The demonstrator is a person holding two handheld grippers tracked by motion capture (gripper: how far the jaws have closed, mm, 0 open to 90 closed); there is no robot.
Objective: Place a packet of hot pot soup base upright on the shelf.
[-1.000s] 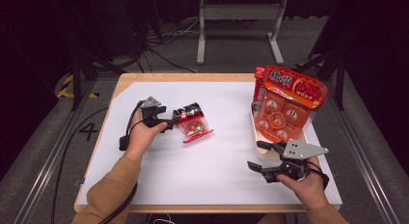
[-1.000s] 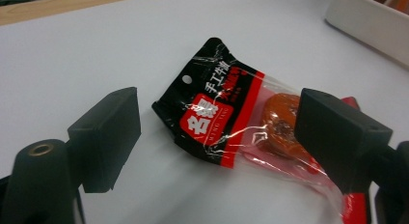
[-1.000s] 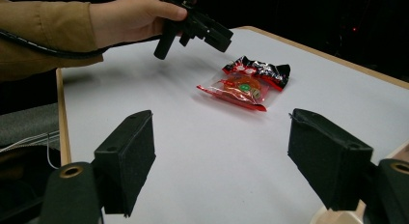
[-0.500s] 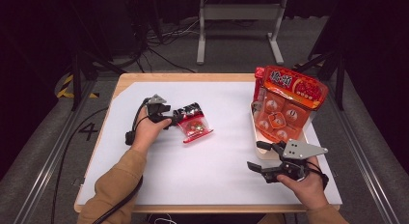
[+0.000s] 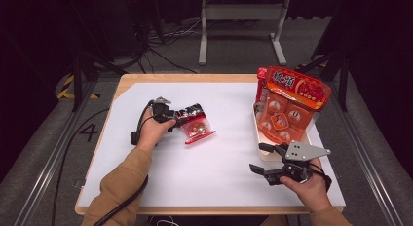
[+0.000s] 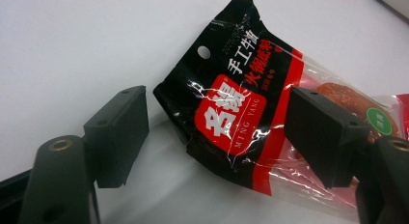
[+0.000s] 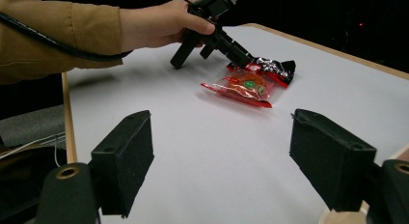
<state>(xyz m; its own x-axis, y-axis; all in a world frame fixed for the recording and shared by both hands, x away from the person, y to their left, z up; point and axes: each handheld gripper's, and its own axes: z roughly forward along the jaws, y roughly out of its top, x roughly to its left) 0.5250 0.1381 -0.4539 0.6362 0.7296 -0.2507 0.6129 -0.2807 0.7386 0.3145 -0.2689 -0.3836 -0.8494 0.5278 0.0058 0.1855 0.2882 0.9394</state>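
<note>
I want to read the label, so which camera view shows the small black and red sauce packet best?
The left gripper view: the sauce packet is close up, its print legible between the open left gripper. High view and right gripper view show it small and distant.

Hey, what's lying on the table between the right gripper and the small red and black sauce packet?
Nothing: in the high view, bare white table separates the right gripper from the packet; the right gripper view agrees.

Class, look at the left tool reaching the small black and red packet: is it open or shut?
Open. The left tool has its two jaws spread apart, either side of the packet's black end, neither pressing it.
</note>
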